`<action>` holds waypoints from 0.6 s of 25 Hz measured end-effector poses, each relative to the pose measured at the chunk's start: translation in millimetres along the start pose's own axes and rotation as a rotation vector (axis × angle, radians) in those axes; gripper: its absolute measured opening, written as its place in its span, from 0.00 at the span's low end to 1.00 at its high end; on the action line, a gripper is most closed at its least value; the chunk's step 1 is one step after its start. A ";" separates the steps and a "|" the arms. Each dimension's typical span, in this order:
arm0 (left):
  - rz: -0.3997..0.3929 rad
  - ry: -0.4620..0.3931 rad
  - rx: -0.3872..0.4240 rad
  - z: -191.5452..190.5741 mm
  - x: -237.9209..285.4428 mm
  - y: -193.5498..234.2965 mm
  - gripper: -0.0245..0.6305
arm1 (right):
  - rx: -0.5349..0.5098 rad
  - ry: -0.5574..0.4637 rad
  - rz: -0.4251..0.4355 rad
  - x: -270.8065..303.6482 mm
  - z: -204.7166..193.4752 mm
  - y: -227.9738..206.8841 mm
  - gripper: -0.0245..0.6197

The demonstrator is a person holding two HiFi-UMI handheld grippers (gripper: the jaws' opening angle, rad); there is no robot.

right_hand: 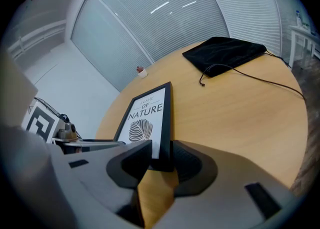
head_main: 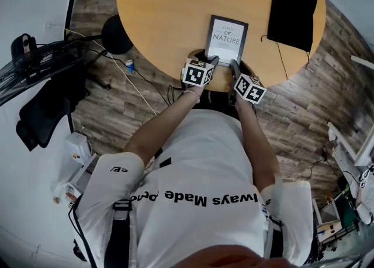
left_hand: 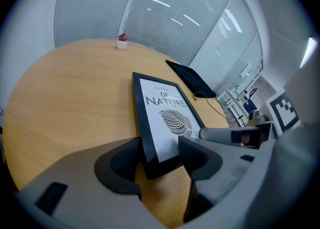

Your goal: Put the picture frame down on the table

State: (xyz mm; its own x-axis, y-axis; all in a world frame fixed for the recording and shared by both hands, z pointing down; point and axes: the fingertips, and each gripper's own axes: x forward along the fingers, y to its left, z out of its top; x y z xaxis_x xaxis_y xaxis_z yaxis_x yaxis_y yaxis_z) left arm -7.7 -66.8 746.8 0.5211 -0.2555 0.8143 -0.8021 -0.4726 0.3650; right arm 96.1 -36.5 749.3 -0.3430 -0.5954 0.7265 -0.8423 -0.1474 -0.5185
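Observation:
The black picture frame with a "NATURE" leaf print lies face up near the front edge of the round wooden table. My left gripper is shut on its near left corner, and my right gripper on its near right corner. In the left gripper view the frame runs away from the jaws of the left gripper, one jaw against its outer edge and one on the print. In the right gripper view the frame's right rail sits pinched between the jaws of the right gripper. Whether the near end touches the table I cannot tell.
A black pouch with a thin cord lies at the table's far right. A small white pot with a red top stands at the far rim. On the floor to the left are a black round base, cables and equipment.

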 end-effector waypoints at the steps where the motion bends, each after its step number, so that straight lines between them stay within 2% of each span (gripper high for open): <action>1: 0.004 0.002 0.005 -0.3 0.2 0.0 0.40 | -0.004 0.001 -0.002 0.0 -0.3 -0.1 0.24; 15: 0.042 0.014 0.062 -0.2 2.4 -1.4 0.40 | -0.024 0.012 -0.018 -1.0 -0.6 -1.9 0.24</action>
State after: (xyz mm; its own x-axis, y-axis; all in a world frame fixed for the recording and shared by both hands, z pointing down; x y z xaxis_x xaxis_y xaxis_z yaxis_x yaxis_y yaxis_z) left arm -5.3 -66.6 748.4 0.4832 -0.2645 0.8346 -0.8031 -0.5136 0.3022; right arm 97.7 -35.2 749.8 -0.3330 -0.5831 0.7411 -0.8580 -0.1387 -0.4946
